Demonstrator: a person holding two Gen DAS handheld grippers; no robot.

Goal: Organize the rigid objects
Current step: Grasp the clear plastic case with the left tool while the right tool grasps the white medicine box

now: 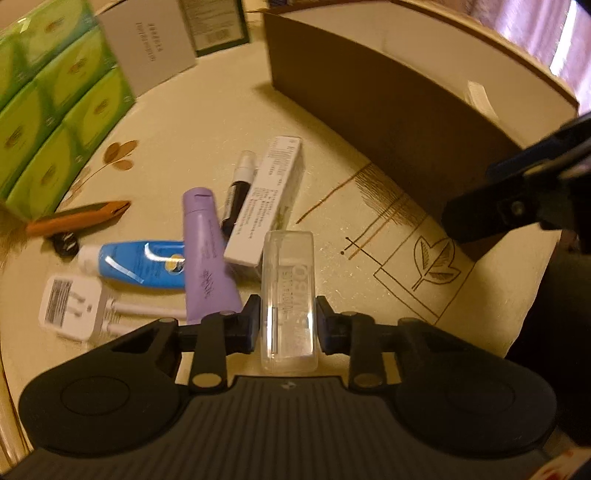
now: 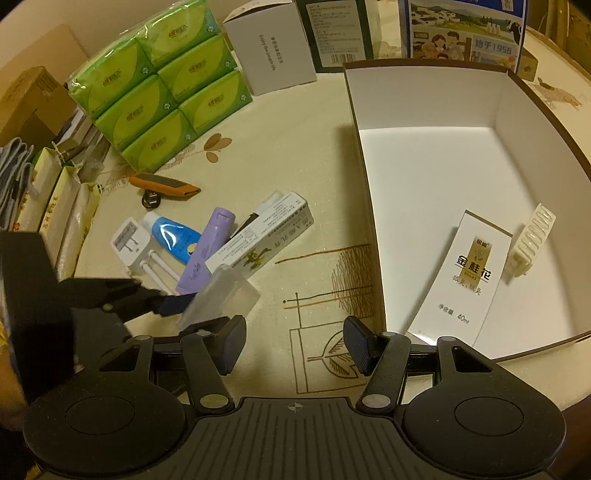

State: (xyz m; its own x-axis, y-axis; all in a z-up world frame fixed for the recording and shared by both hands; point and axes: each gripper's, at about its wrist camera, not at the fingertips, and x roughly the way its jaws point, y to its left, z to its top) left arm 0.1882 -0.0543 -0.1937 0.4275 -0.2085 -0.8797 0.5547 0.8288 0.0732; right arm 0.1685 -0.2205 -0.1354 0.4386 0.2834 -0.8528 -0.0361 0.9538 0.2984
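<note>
My left gripper (image 1: 284,314) is shut on a clear plastic case (image 1: 288,295), its pads pressed against the case's two long sides. The right wrist view shows that case (image 2: 221,295) tilted just above the table. Beyond it lies a pile: a purple tube (image 1: 207,258), a blue tube (image 1: 147,264), a long white carton (image 1: 269,195), a black-and-white pen (image 1: 238,184) and a white plug adapter (image 1: 70,306). My right gripper (image 2: 295,343) stands open over the tablecloth with nothing between its pads. To its right, the brown-walled open box (image 2: 365,184) holds a white carton with a gold label (image 2: 465,273) and a cream ribbed piece (image 2: 532,240).
An orange knife-like item (image 2: 166,184) lies left of the pile. Green tissue packs (image 2: 162,81), a white box (image 2: 273,51) and a dark box (image 2: 332,33) stand at the back. Paper bags (image 2: 55,192) line the left edge. A leaf-patterned cloth (image 2: 314,147) covers the table.
</note>
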